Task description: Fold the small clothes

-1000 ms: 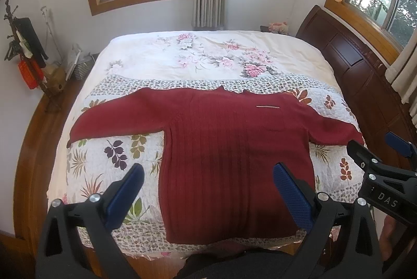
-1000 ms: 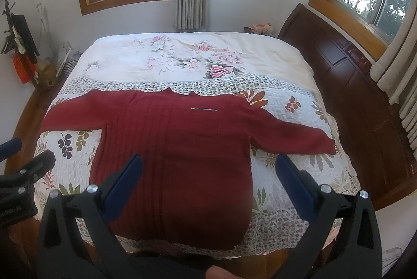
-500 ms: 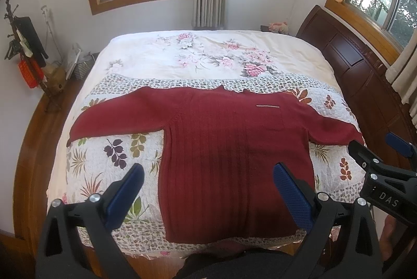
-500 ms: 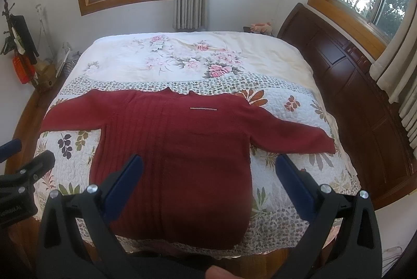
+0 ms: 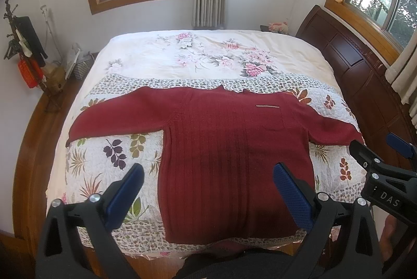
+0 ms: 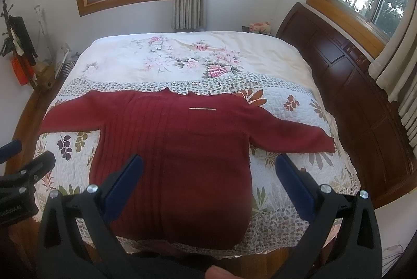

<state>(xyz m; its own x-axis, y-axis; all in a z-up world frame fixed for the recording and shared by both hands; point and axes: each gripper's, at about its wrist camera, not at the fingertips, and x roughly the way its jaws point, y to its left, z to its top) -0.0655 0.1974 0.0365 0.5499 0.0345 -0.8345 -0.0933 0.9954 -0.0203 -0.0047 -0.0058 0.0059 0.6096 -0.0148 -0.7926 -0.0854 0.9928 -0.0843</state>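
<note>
two spread hand-held grippers, left (image 5: 208, 190), right (image 6: 208, 187) marked "das", red sweater (image 5: 229, 148) flat

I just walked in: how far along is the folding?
Done: the red sweater lies spread flat on the bed, sleeves out. In hand: nothing; the left tongs and right tongs hover open above it. Left: every fold.

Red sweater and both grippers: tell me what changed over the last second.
Nothing visibly changed. The red sweater lies spread flat on the quilt, sleeves out, and the left gripper and right gripper hover open above its hem, holding nothing.
</note>
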